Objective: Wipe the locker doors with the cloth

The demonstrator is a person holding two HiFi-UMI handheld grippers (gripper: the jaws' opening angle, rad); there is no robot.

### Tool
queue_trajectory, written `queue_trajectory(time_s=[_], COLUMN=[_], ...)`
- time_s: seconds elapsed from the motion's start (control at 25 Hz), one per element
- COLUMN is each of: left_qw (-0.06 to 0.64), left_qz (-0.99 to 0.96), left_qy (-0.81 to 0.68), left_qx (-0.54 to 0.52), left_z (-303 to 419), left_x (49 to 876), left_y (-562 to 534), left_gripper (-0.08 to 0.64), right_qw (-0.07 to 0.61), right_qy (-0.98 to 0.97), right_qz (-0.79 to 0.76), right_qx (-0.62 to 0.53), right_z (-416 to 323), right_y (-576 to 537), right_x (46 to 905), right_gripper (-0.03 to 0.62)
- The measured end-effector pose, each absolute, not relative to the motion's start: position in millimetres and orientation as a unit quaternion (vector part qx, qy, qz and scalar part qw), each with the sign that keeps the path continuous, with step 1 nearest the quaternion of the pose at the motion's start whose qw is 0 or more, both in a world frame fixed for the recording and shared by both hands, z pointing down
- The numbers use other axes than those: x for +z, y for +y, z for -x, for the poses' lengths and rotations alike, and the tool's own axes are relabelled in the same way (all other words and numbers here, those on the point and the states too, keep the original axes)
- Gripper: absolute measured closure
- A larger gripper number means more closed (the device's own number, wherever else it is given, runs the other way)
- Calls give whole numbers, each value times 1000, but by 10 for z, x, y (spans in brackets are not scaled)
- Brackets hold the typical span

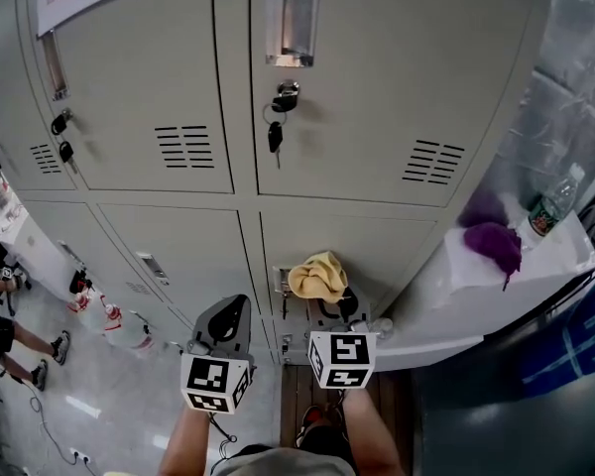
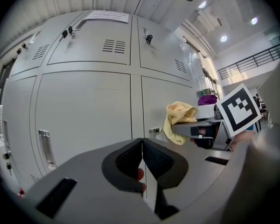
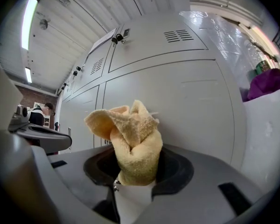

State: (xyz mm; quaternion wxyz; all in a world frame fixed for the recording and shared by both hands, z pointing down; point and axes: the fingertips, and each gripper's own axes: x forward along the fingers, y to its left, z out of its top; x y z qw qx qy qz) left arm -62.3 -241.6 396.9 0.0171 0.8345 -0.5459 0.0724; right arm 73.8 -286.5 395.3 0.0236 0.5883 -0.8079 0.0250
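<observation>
Right claw (image 3: 136, 167) clamped on the bunched yellow cloth (image 3: 130, 139), near the lower locker door (image 3: 177, 106), apparently not touching; left claw (image 2: 142, 162) closed, empty; the cloth should be pressed flat and wiped in overlapping strokes.

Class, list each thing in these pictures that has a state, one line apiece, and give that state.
Left gripper: shut, nothing between the jaws.
Right gripper: shut on the cloth.
Cloth: bunched up, held.
Locker doors: closed.
Key: hanging from a lock.
Bottle: upright on the ledge.
</observation>
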Motion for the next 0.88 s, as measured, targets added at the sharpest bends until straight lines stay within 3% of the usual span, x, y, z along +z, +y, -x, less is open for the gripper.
queue_trajectory(time_s=[0.88], left_qw=[14], left_qz=[-866], left_qy=[-494], left_qx=[71], left_z=[104], left_x=[4007], left_y=[-2530], left_gripper=[537], right_qw=[33], right_qy=[-747], right_qz=[-664], right_qx=[23], right_z=[-1658], right_y=[-2838], right_x=[4007], right_gripper=[410])
